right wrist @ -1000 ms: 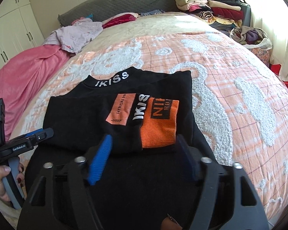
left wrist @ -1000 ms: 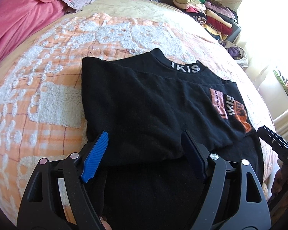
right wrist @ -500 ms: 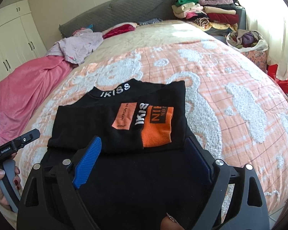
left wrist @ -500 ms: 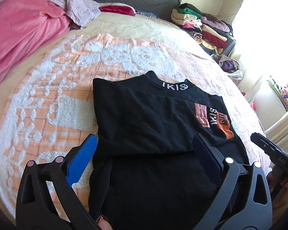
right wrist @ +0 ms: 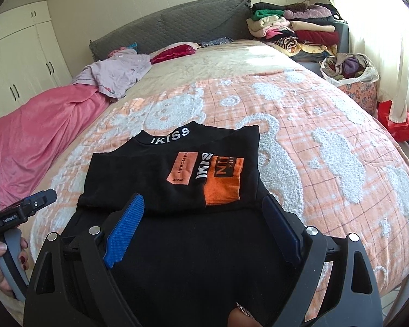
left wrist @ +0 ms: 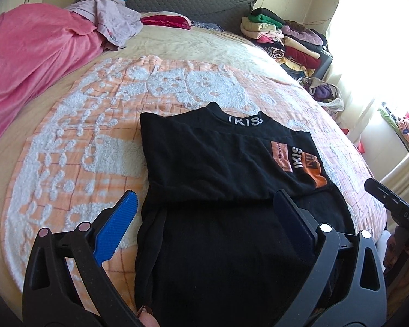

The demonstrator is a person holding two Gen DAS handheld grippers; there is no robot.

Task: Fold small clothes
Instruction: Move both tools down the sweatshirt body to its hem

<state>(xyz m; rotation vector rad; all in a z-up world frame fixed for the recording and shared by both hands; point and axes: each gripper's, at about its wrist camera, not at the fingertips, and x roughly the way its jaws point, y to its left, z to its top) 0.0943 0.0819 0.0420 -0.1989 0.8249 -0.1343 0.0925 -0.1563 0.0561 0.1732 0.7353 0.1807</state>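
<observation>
The black sweatshirt point(left wrist: 220, 169) lies flat on the orange-and-white bedspread point(left wrist: 76, 147), collar away and hem toward the person, its long axis running straight ahead of both tools. The left gripper point(left wrist: 204, 212) and right gripper point(right wrist: 201, 212) each hover spread wide and empty above the near half, the left toward the garment's left edge, the right over its right side. The collar reads "IKISS"; the folded-in sleeve's orange patches read "HERON P…" and "IKISS", and perhaps "NIE", though that is partly hidden.
</observation>
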